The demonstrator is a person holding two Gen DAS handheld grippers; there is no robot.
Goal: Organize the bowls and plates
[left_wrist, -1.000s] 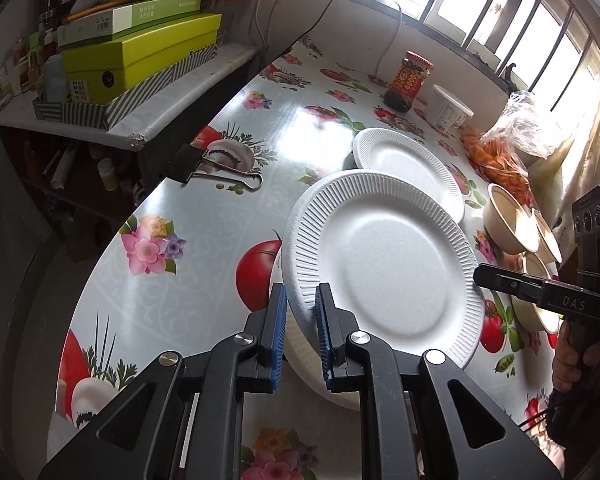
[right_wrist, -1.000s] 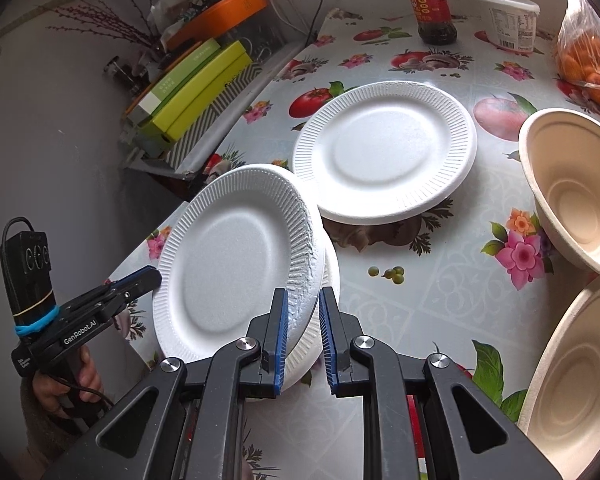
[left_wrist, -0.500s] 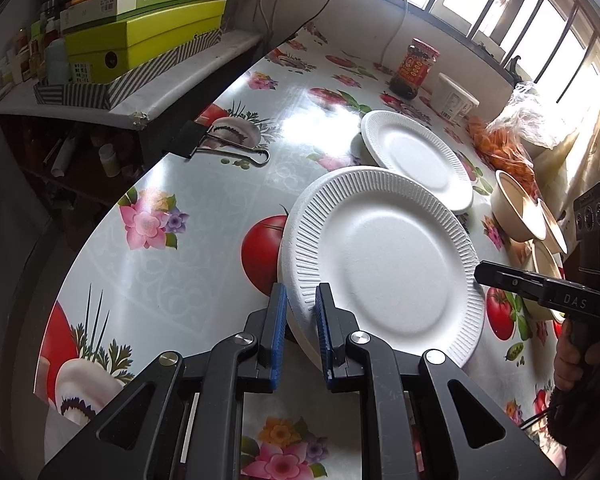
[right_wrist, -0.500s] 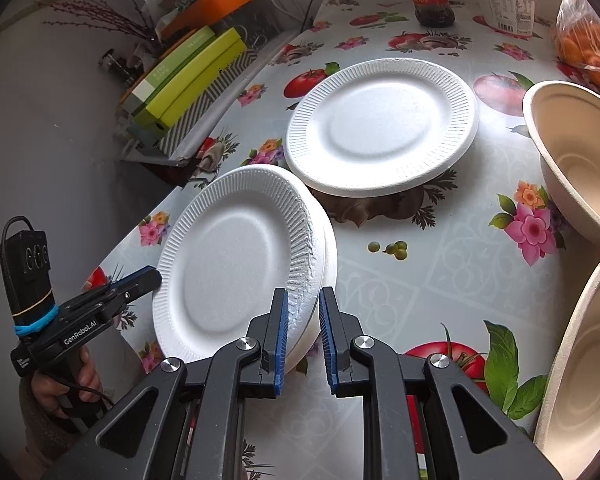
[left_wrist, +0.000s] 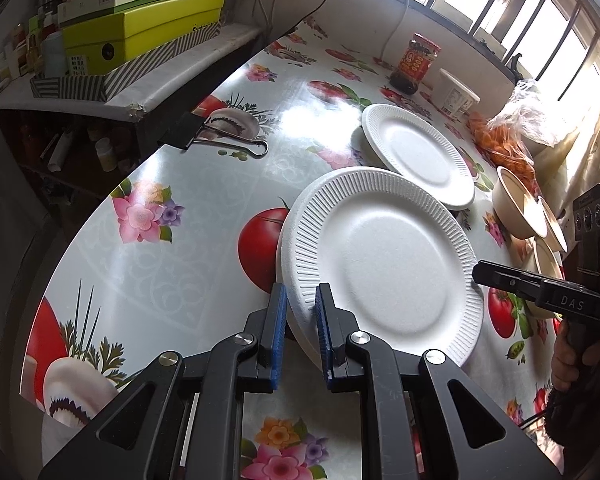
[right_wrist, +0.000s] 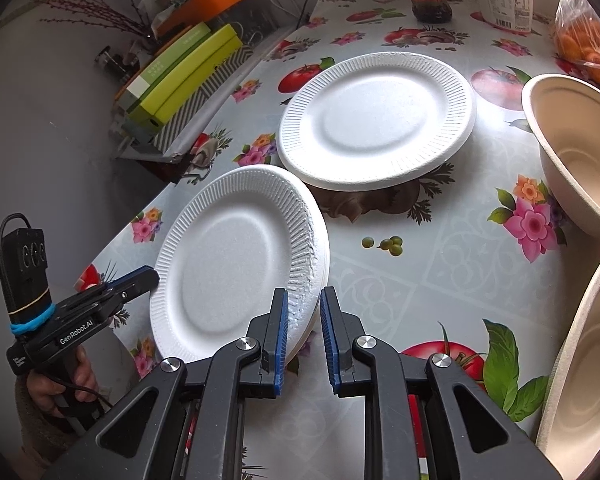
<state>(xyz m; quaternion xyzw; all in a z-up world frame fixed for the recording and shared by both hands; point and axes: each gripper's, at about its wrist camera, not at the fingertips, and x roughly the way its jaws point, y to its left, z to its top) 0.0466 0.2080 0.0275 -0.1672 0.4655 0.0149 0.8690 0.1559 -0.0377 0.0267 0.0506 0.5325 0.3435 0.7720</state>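
Observation:
A small stack of white foam plates [left_wrist: 384,264] [right_wrist: 236,264] lies on the flowered tablecloth. My left gripper [left_wrist: 301,332] has its jaws slightly apart around the stack's near rim. My right gripper [right_wrist: 303,332] straddles the opposite rim, jaws a little apart. A second white foam plate [left_wrist: 416,156] [right_wrist: 376,120] lies just beyond. Beige paper bowls [left_wrist: 520,208] [right_wrist: 580,148] stand at the right; another bowl [right_wrist: 584,364] is at the near right.
A red-labelled sauce jar [left_wrist: 416,64], a white tub [left_wrist: 456,98] and a bag of oranges [left_wrist: 512,140] stand near the window. A black binder clip [left_wrist: 204,140] grips the table's left edge. Green boxes [left_wrist: 140,32] sit on a side shelf.
Both grippers' jaws have opened slightly around the plate stack's rim. The stack has come down from its tilt to lie nearer the table, closer to the far plate.

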